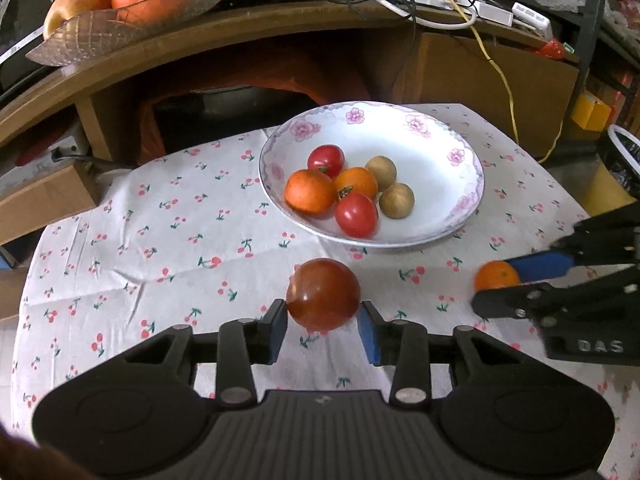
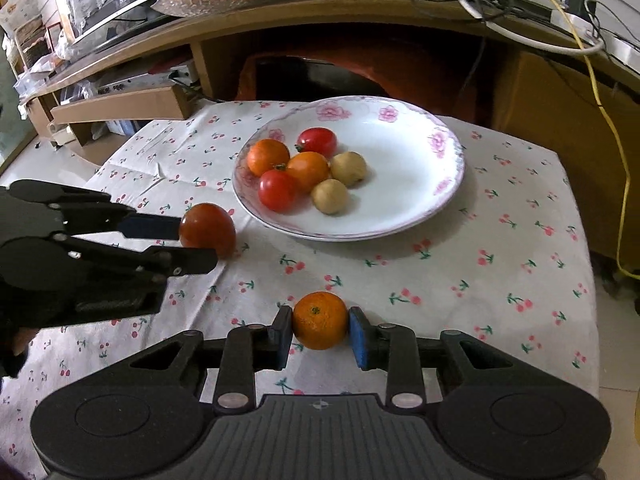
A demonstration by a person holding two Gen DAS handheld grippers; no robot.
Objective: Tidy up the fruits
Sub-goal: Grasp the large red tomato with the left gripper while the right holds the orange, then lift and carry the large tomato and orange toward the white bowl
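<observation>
A dark red tomato (image 1: 323, 294) sits on the cherry-print cloth between the blue pads of my left gripper (image 1: 323, 312). The left pad touches it and a thin gap shows at the right pad, so the jaws stand open. In the right wrist view the same tomato (image 2: 207, 229) and left gripper (image 2: 198, 244) are at the left. My right gripper (image 2: 320, 320) is shut on a small mandarin (image 2: 320, 322), with both pads pressed on its sides. The flowered white plate (image 1: 440, 160) behind holds two tomatoes, two mandarins and two brown round fruits.
A wooden shelf (image 1: 240, 32) curves above the table's far side, carrying a glass dish of large oranges (image 1: 120, 28) and tangled cables (image 1: 440, 0). A cardboard box (image 1: 44, 200) lies left of the table. The cloth's edge (image 2: 580, 240) drops off at the right.
</observation>
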